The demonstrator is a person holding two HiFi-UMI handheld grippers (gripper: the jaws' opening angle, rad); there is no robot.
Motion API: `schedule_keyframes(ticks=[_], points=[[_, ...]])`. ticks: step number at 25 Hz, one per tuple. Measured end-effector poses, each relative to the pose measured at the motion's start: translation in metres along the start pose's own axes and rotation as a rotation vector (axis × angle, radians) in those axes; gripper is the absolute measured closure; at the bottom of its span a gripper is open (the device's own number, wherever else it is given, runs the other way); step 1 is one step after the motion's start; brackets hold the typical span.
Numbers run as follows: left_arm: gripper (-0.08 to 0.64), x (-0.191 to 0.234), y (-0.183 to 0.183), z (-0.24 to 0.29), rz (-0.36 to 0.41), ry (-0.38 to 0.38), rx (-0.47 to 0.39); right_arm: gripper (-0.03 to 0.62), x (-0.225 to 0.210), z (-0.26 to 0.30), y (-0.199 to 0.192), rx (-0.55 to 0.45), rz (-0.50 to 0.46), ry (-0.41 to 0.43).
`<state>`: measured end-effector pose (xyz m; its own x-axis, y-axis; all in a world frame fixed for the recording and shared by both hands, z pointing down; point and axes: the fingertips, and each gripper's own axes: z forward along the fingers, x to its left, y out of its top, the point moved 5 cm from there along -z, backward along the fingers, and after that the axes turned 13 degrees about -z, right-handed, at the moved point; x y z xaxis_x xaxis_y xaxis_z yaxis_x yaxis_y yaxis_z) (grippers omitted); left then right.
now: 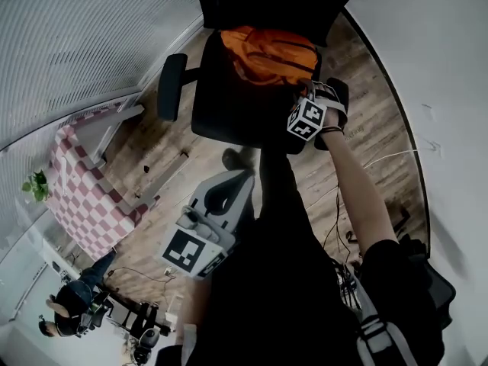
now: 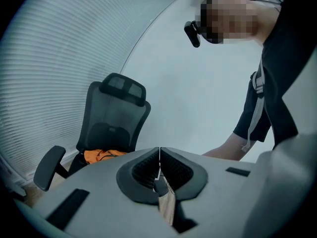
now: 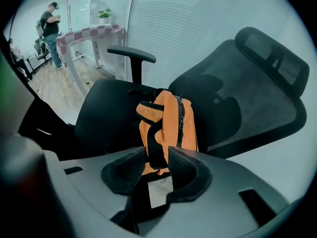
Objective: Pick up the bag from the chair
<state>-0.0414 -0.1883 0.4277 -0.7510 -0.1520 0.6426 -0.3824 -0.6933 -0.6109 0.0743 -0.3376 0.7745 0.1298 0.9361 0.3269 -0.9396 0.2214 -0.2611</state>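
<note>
Bag (image 3: 171, 125) strap (image 3: 154, 150) between right gripper's (image 3: 157, 158) parted fingers (image 3: 187, 171), hidden from head view.

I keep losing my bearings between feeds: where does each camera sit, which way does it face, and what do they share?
Left gripper view: rides the left gripper, held back, facing the chair front-on; shut jaws and the person's right forearm show.
Right gripper view: rides the right gripper, close in, facing the bag; open jaws show.
Head view: on the head, looking steeply down; both grippers, right forearm and torso show.
Shared: all three see chair and orange bag.
</note>
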Motion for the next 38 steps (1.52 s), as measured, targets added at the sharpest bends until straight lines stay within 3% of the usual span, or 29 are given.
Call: schedule_keyframes(ticks=[2,6,9,22,32,38], points=[[0.526,0.002,0.003,0.002,-0.002,0.002,-0.006,0.481,-0.001,0.002,0.0,0.004,-0.012,0.009],[0.526,0.004,0.004,0.0,-0.008,0.011,-0.018,0.5,0.0,-0.005,0.005,-0.013,-0.029,0.011],[0.526,0.003,0.005,-0.003,-0.006,0.015,-0.023,0.551,-0.005,-0.011,0.009,-0.031,-0.02,-0.016],[0.526,-0.006,0.011,-0.013,0.012,0.015,-0.067,0.563,-0.033,-0.048,0.033,-0.098,0.021,-0.103],[0.526,-0.018,0.013,-0.022,0.034,0.006,-0.099,0.565,-0.07,-0.095,0.058,-0.172,-0.016,-0.221],[0.526,-0.019,0.012,-0.035,0.042,0.0,-0.128,0.565,-0.082,-0.127,0.086,-0.261,0.121,-0.189]])
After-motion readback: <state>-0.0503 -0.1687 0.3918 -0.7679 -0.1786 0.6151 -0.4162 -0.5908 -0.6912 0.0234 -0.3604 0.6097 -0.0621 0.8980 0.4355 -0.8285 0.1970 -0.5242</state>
